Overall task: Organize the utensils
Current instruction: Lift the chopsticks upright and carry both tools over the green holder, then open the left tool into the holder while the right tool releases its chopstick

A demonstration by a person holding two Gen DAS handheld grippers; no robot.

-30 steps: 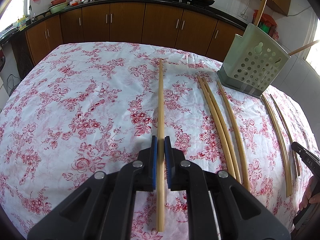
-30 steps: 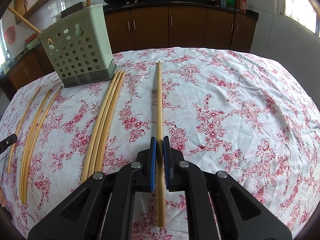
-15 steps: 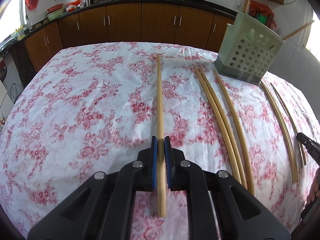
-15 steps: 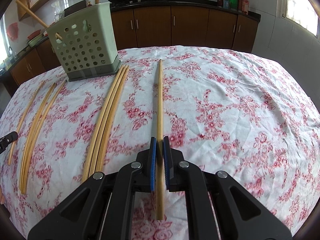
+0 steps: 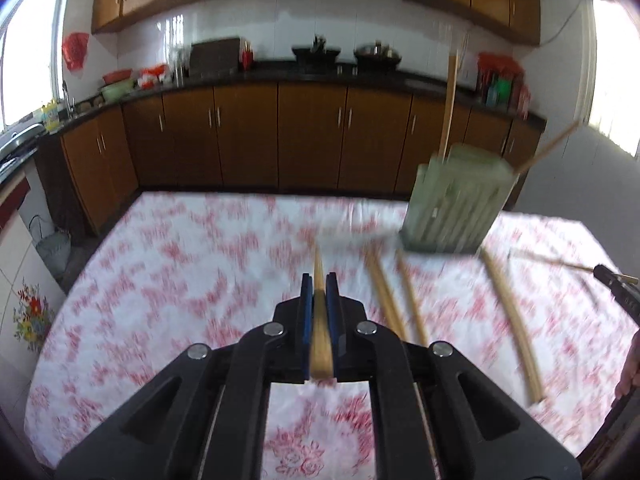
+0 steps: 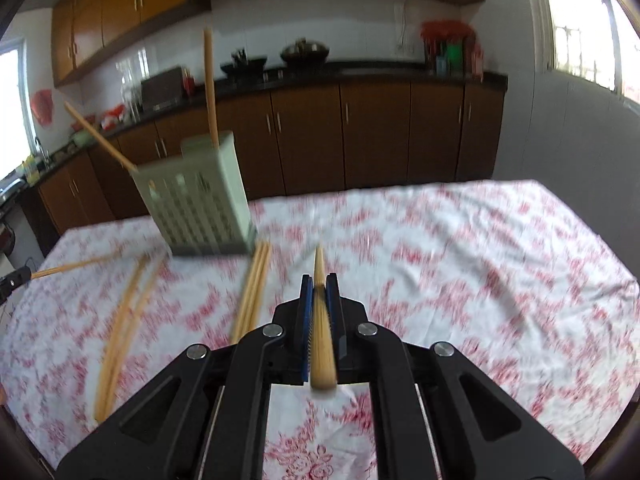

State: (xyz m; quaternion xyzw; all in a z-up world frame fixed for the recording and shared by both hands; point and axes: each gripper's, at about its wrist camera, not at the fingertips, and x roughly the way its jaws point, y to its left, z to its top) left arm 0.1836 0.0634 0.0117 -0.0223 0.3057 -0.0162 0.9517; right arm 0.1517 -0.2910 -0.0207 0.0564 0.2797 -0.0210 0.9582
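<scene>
The left hand-held gripper (image 5: 319, 282) pinches a chopstick (image 5: 320, 332) between its blue pads, the stick pointing forward, lifted above the floral desk (image 5: 192, 280). The right hand-held gripper (image 6: 319, 282) likewise clamps its own chopstick (image 6: 321, 328), tip ahead of the fingers. Beyond them, loose chopsticks (image 6: 254, 288) lie on the cloth. Farther off stands the green perforated holder (image 6: 200, 200), two sticks already poking from it.

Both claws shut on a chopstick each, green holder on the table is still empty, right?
Not empty. The right wrist view shows the green holder with two chopsticks already standing in it. The rest holds: left claw and right claw are each shut on a chopstick.
</scene>
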